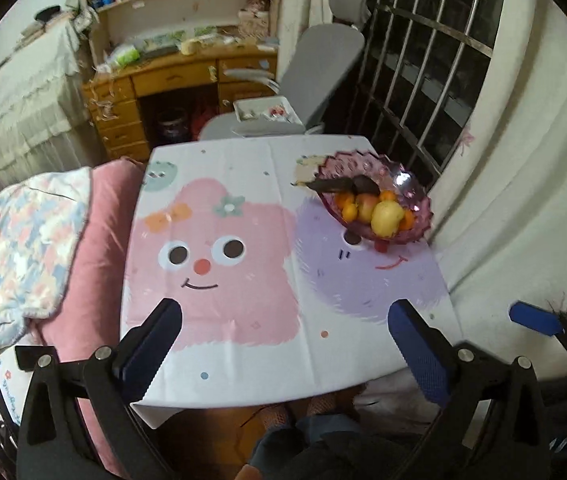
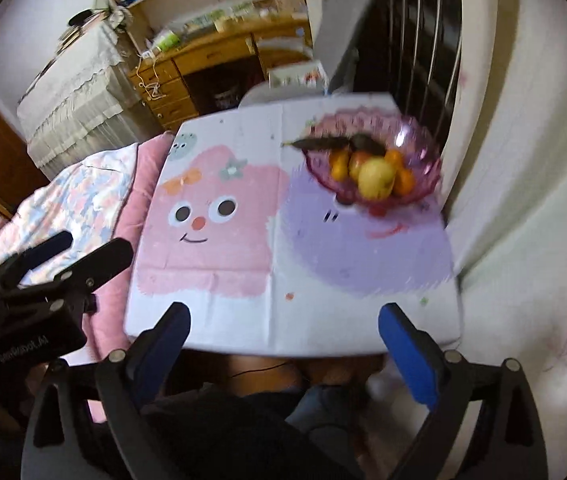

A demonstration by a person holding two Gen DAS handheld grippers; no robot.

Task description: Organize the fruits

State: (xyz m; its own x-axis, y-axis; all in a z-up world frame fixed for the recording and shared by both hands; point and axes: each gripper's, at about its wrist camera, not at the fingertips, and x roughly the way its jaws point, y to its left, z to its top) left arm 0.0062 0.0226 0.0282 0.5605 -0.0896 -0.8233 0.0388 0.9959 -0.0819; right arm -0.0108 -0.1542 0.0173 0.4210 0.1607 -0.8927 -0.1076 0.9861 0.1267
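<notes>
A pink glass fruit bowl (image 1: 411,196) stands at the far right of the table (image 1: 243,280); it also shows in the right wrist view (image 2: 423,140). It holds a yellow pear (image 1: 385,218), a reddish apple (image 1: 365,205), small oranges (image 1: 343,200) and a blackened banana (image 1: 335,184) across its rim. My left gripper (image 1: 283,320) is open and empty over the table's near edge. My right gripper (image 2: 283,324) is open and empty above the near edge, well short of the bowl.
The table has a cartoon cloth. A pink quilted bed (image 1: 43,240) lies left of it, a white cushioned wall (image 1: 523,200) to the right. A grey office chair (image 1: 315,80) and a wooden desk (image 1: 171,80) stand behind. The other gripper (image 2: 43,280) shows at left.
</notes>
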